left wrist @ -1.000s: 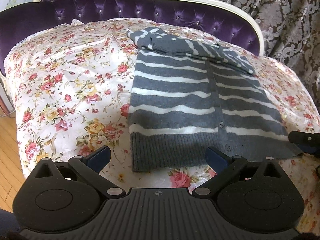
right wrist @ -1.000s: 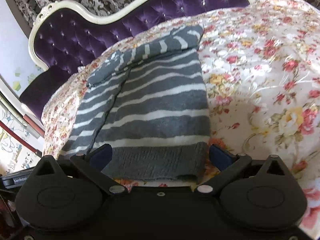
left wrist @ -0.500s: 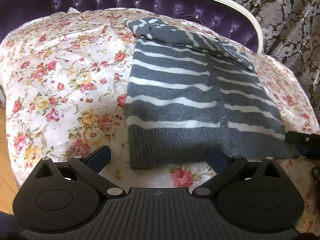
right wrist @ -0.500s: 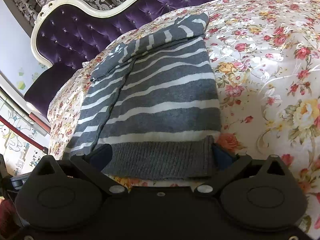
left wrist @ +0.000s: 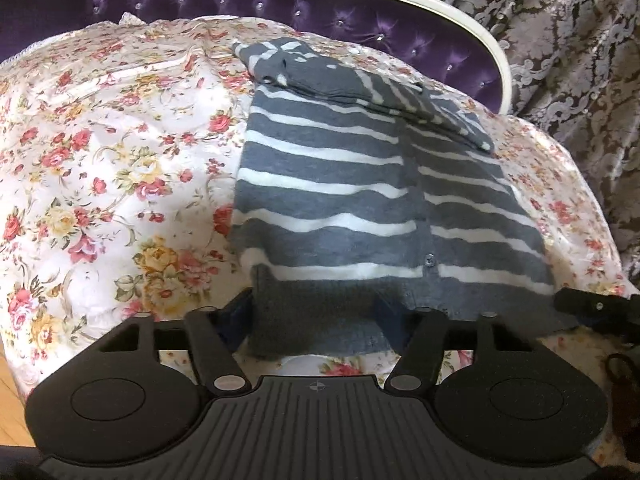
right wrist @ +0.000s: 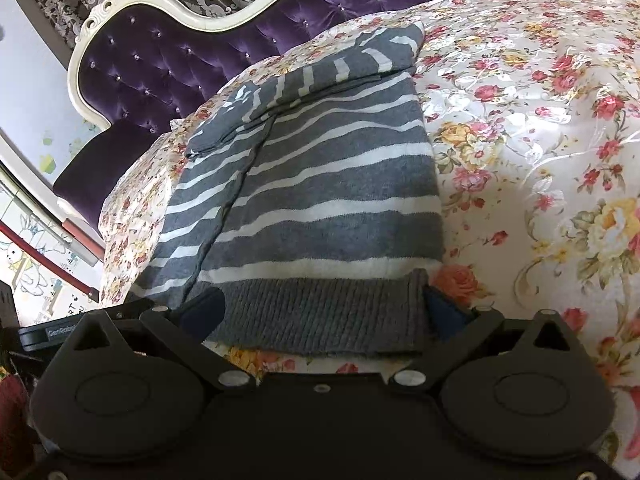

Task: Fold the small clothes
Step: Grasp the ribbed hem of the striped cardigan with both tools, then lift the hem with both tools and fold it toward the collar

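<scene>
We bring our left gripper [left wrist: 316,312] closing around the grey-and-white striped knit cardigan's [left wrist: 340,184] ribbed hem at six o'clock, our right gripper [right wrist: 324,312] spread astride it, ready to fold upward.

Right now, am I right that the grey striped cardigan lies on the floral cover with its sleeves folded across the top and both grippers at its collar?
Not quite: the striped cardigan lies on the floral cover, sleeves folded across the top, but the left gripper and right gripper are at its ribbed hem, not the collar. Both wrist views show it.
</scene>
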Demonstrator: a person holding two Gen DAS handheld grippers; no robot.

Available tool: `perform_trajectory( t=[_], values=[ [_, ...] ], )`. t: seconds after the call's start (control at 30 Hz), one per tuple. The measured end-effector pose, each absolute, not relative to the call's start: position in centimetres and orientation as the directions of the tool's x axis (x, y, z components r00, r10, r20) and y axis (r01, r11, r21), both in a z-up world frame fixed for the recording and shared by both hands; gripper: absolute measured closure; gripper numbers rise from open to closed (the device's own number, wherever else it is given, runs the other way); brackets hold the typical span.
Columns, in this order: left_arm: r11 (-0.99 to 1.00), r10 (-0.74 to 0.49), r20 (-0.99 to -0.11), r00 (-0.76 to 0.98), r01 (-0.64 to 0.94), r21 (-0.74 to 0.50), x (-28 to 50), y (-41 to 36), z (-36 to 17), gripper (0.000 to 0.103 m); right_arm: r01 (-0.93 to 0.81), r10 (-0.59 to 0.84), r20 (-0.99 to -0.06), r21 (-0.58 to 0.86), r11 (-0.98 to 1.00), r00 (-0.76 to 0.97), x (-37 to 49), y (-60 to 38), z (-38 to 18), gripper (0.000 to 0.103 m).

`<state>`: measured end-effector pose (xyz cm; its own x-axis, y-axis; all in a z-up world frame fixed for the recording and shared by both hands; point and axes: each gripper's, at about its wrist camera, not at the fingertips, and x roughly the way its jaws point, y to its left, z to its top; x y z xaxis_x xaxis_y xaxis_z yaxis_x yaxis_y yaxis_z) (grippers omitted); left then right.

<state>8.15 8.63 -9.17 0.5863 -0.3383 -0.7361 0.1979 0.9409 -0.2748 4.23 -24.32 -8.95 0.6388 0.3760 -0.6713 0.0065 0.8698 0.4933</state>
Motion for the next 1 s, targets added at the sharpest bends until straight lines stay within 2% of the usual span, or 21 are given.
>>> perform_trajectory(
  t=[0.03, 0.1, 0.2, 0.27, 0.37, 0.4, 0.5, 0.77, 1.0],
  values=[
    [0.939, -0.343, -0.736, 0.584, 0.193, -0.285, 8.2, 8.9, -9.1, 0.045, 0.007, 0.375, -0.674, 0.491, 0.871, 0.636, 4.2, -24.4, -8.9, 0.003],
    [0.936, -0.349, -0.736, 0.581, 0.182, -0.3, 8.2, 9.3, -9.1, 0.049, 0.024, 0.354, -0.69, 0.473, 0.88, 0.632, 4.1, -24.5, -8.8, 0.013],
    [0.936, -0.348, -0.735, 0.581, 0.169, -0.31, 8.2, 9.7, -9.0, 0.056, 0.046, 0.331, -0.704, 0.459, 0.887, 0.628, 3.8, -24.9, -8.7, 0.033],
    [0.937, -0.343, -0.735, 0.585, 0.162, -0.308, 8.0, 9.9, -9.1, 0.061, 0.059, 0.322, -0.714, 0.453, 0.89, 0.622, 3.7, -25.2, -8.8, 0.055],
    [0.939, -0.337, -0.734, 0.59, 0.156, -0.306, 8.0, 10.1, -9.1, 0.073, 0.058, 0.334, -0.713, 0.464, 0.884, 0.616, 3.5, -25.5, -9.0, 0.079],
    [0.936, -0.345, -0.73, 0.59, 0.155, -0.316, 8.0, 10.3, -9.1, 0.087, 0.053, 0.34, -0.709, 0.469, 0.882, 0.618, 3.4, -25.5, -8.9, 0.079],
    [0.916, -0.379, -0.703, 0.602, 0.138, -0.376, 8.0, 11.0, -8.8, 0.099, 0.021, 0.368, -0.684, 0.489, 0.872, 0.63, 3.2, -25.6, -8.4, 0.082],
    [0.877, -0.424, -0.608, 0.671, 0.138, -0.46, 8.6, 12.0, -5.4, 0.099, -0.017, 0.421, -0.564, 0.585, 0.811, 0.711, 3.9, -27.9, -5.1, 0.084],
    [0.868, -0.433, -0.526, 0.732, 0.182, -0.461, 11.8, 11.5, -2.1, 0.099, -0.063, 0.417, -0.463, 0.607, 0.792, 0.782, 7.4, -28.9, -1.9, 0.085]
  ],
)
